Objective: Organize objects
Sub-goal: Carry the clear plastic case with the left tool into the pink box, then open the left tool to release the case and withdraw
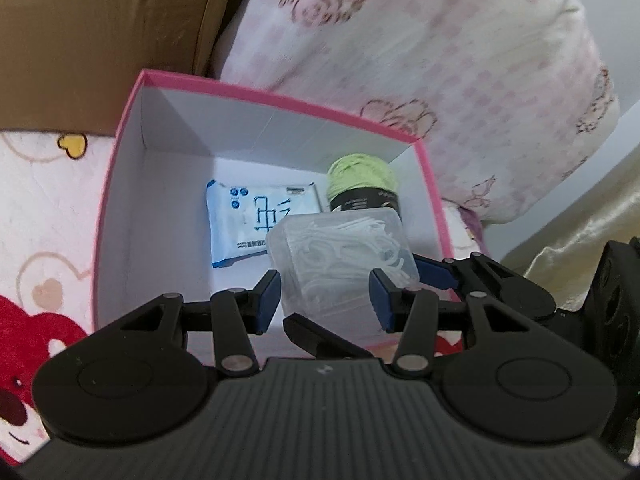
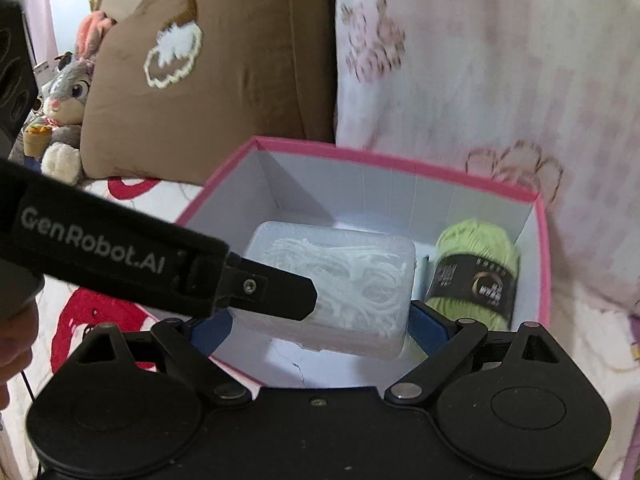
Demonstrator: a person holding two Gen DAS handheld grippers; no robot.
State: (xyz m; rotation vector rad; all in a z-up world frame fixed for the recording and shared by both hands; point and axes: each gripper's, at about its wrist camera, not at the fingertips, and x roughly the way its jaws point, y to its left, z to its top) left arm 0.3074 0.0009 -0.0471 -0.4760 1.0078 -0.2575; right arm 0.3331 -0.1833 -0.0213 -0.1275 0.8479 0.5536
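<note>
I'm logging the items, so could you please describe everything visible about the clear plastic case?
The clear plastic case is a translucent, rounded rectangular box filled with white floss picks. It is tilted, held above the open pink box, with the right hand-held gripper shut on its sides. One of the left hand-held gripper's fingers crosses its near corner; whether that gripper presses it is unclear.

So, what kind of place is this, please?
Most likely a bedroom, on a bed: a brown pillow and a floral quilt stand behind the pink box, a cartoon-print sheet lies under it, and a plush rabbit sits nearby.
</note>
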